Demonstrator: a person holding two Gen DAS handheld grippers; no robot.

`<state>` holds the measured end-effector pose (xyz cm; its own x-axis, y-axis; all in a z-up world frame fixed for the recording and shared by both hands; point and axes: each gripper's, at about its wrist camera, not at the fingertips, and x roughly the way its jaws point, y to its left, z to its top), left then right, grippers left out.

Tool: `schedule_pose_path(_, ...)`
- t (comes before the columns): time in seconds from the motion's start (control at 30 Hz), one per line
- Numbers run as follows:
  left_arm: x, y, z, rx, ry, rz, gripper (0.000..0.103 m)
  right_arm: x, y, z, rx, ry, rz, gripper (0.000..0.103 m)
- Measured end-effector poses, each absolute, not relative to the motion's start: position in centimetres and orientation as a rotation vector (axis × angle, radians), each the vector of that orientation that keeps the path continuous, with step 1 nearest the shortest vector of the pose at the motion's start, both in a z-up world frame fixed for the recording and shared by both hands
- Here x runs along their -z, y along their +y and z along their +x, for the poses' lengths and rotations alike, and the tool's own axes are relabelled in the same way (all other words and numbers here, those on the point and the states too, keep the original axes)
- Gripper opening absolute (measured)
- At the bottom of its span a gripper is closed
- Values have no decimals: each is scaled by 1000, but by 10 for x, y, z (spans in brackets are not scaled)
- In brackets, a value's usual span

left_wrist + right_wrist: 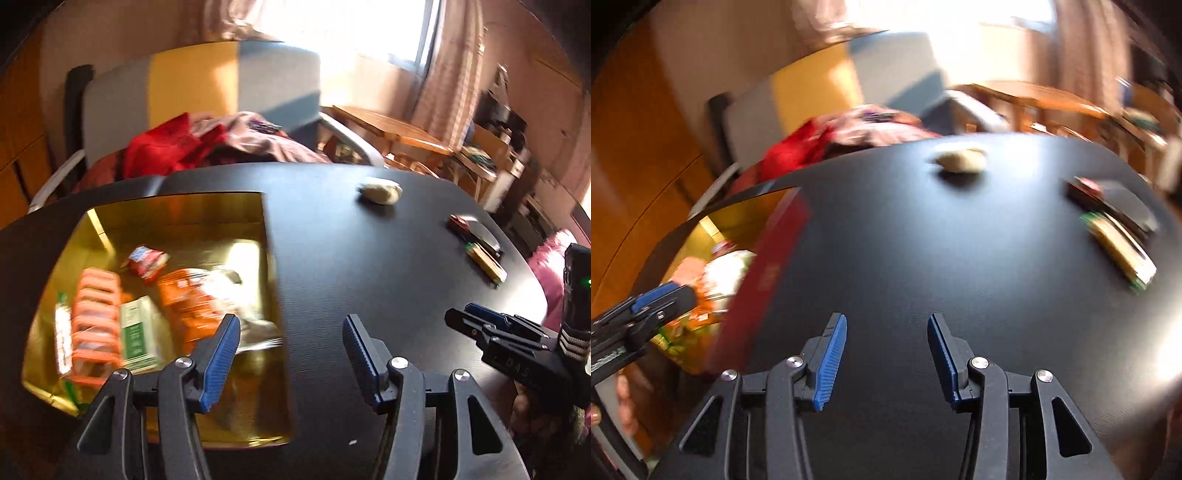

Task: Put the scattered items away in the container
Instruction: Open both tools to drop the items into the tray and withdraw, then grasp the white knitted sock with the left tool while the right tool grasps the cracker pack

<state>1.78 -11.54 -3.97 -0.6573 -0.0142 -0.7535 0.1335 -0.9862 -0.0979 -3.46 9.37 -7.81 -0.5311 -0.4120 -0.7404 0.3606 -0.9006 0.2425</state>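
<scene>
Both hand-held grippers, left [290, 354] and right [886, 360], have fingers wide apart and hold nothing. On the table [369, 266] far ahead lie a pale lump [380, 192] and a yellow packet [485, 264]. Snacks already fill the gold box [207, 210]. Blurry pictures hint at fast moving, so a grab might miss.
</scene>
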Motion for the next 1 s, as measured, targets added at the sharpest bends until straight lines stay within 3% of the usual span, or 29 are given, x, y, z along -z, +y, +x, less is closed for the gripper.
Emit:
schedule_pose_path(0.2, 23, -59, -33, 2877, 80, 1311, 62, 88, 181, -51, 2573, -237, 1253, 47)
schedule_pose_path(0.53, 18, -11, -142, 2914, -104, 1403, 63, 95, 265, -86, 2704, -308, 1287, 53)
schedule_pose_path(0.73, 27, -10, -217, 2909, -90, 1425, 64, 81, 280, -125, 2712, -211, 1215, 60)
schedule_pose_path(1.0, 60, -16, -315, 2860, -6, 1491, 64, 86, 273, -183, 2567, -8, 1213, 61)
